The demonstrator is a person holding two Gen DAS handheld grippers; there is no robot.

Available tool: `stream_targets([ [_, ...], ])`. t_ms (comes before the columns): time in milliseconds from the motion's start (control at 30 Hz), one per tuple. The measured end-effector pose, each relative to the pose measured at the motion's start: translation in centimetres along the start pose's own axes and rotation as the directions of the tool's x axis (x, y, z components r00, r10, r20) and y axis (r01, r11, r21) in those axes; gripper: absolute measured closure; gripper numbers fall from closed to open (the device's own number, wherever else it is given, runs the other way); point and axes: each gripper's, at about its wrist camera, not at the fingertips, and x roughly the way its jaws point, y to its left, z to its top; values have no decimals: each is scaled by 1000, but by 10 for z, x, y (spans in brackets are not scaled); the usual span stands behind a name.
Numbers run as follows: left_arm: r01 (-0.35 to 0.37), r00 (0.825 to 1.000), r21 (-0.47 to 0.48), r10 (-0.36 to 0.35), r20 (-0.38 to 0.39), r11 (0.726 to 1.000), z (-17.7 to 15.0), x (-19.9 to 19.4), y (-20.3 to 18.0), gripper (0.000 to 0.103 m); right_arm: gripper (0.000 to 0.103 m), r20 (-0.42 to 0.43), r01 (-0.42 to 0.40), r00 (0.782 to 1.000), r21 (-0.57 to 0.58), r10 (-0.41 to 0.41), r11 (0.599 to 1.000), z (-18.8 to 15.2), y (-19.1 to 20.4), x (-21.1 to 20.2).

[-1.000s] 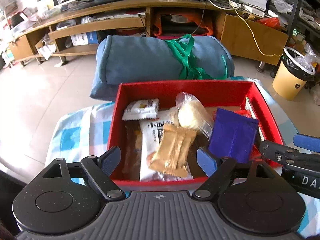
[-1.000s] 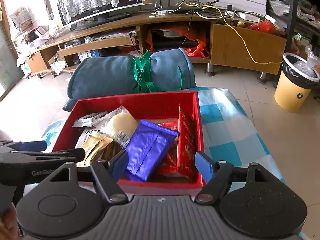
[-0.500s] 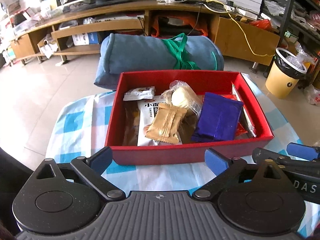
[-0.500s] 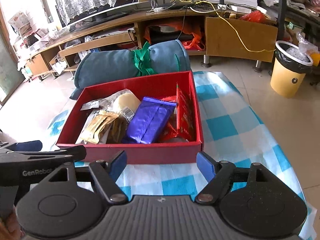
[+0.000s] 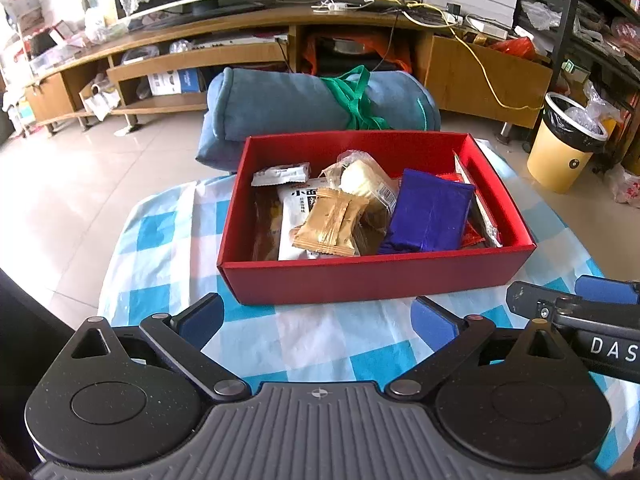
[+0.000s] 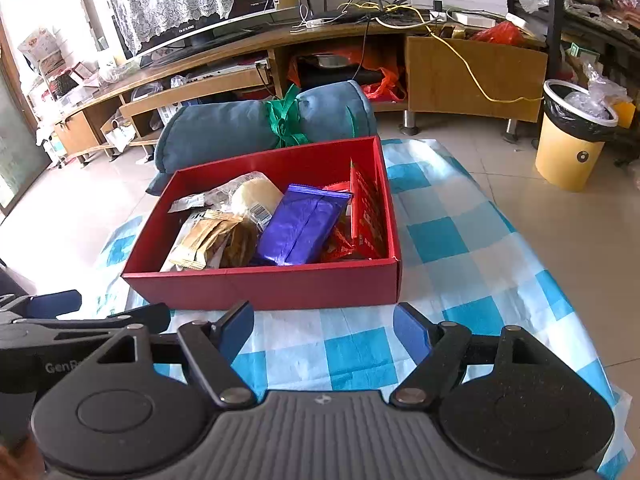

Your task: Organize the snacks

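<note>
A red box stands on the blue-and-white checked cloth and holds several snacks. Among them are a purple packet, a gold wrapper, a pale bun in clear plastic, a white pack and red sachets along the right wall. My left gripper hangs open over the cloth in front of the box, nothing between its fingers. My right gripper is open too, empty, just short of the box's near wall.
A rolled blue cushion tied with green strap lies behind the box. A wooden TV bench runs along the back wall. A yellow bin stands on the tiled floor at right. The cloth's edge drops off at left and right.
Both grippers have drawn back from over the box to the cloth in front of it. The left gripper's jaws spread wider. The snacks lie as before.
</note>
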Motion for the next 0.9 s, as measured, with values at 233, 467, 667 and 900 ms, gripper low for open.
stream_targets([
  [233,-33,999,30,32,23,999,-5,-8,-4,0,31,5,2,1000,3,-2,1000,-7,0,-8],
  [467,-65,997,64,62,48,996,-10,-15,-8,0,31,4,1,1000,2,-1,1000,-11,-1,-11],
  [667,-54,997,52,51,49,997,-15,-17,-6,0,31,5,-4,1000,-1,4,1000,-17,1,-14],
  [900,-57,997,45,54,58,997,-18,-21,-6,0,31,5,-8,1000,-3,8,1000,-18,0,-18],
])
